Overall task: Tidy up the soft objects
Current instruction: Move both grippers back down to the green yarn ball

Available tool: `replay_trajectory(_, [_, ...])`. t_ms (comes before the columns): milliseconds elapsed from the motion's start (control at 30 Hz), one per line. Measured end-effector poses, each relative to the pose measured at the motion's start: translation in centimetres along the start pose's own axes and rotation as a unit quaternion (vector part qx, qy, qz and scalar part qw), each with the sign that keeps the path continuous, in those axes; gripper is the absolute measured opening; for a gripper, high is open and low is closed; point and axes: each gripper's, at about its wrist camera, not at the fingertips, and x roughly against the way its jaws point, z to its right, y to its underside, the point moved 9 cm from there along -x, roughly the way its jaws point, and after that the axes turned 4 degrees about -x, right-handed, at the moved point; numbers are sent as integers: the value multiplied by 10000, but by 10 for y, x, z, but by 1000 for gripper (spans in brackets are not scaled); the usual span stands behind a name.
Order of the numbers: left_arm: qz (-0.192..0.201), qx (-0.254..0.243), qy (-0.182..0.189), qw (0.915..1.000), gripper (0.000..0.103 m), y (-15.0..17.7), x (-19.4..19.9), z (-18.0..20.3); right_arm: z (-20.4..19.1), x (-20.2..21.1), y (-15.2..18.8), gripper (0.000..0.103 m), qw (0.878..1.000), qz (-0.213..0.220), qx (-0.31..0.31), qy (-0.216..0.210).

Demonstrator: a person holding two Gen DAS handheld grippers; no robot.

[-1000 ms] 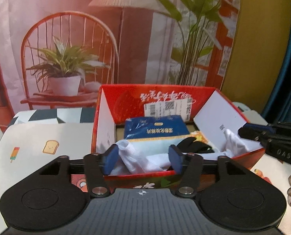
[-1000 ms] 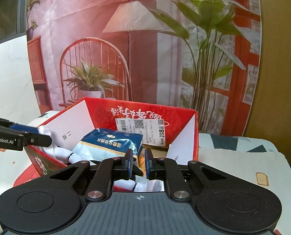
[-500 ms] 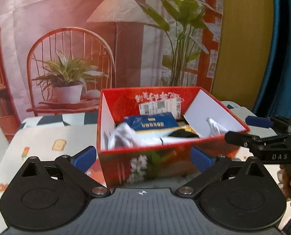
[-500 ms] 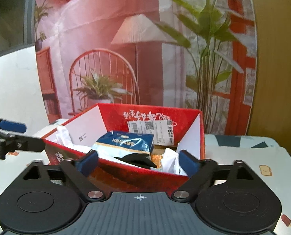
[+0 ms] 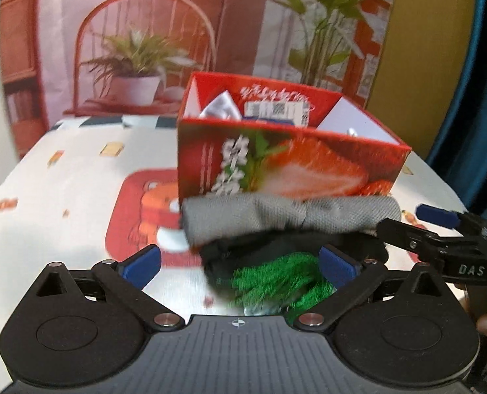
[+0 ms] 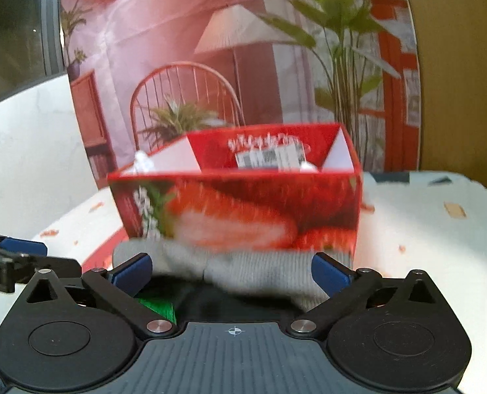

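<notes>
Left gripper [image 5: 240, 264] and right gripper [image 6: 232, 271]: jaws wide, holding nothing. Grey sock [image 5: 286, 218] lies against the near wall of the red box [image 5: 309, 167].

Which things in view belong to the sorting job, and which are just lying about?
Job:
red strawberry-print cardboard box
grey knitted cloth roll
black fabric piece with green fringe
open left claw
open right claw

Lying about:
cartoon-print white tablecloth
printed room backdrop

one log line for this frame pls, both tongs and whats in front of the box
left tongs open, empty | right tongs open, empty | grey cloth and black-green item on table before red box | frames blurred
</notes>
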Motion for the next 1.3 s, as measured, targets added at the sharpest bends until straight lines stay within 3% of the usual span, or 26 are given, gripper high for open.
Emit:
replay_trajectory(200, [-22, 65, -346, 9994, 103, 20, 5, -7, 4, 8, 22, 103, 9999, -97, -118, 45])
replay_trajectory(533, [-184, 158, -213, 9995, 103, 39, 3, -3, -3, 1, 48, 103, 9984, -545, -67, -112])
replay_trajectory(833, [99, 700, -386, 9968, 103, 52, 19, -23, 9, -1, 50, 103, 9970, -690, -358, -26])
replay_trajectory(1067, [298, 692, -411, 9963, 103, 49, 26, -22, 5, 2, 50, 103, 9970, -719, -285, -52])
replay_trajectory(1200, [302, 555, -263, 9977, 99, 50, 25, -15, -2, 5, 49, 103, 9975, -667, -138, -184])
replay_trajectory(1300, [247, 572, -83, 9980, 88, 53, 22, -14, -6, 6, 50, 103, 9974, -675, -27, -242])
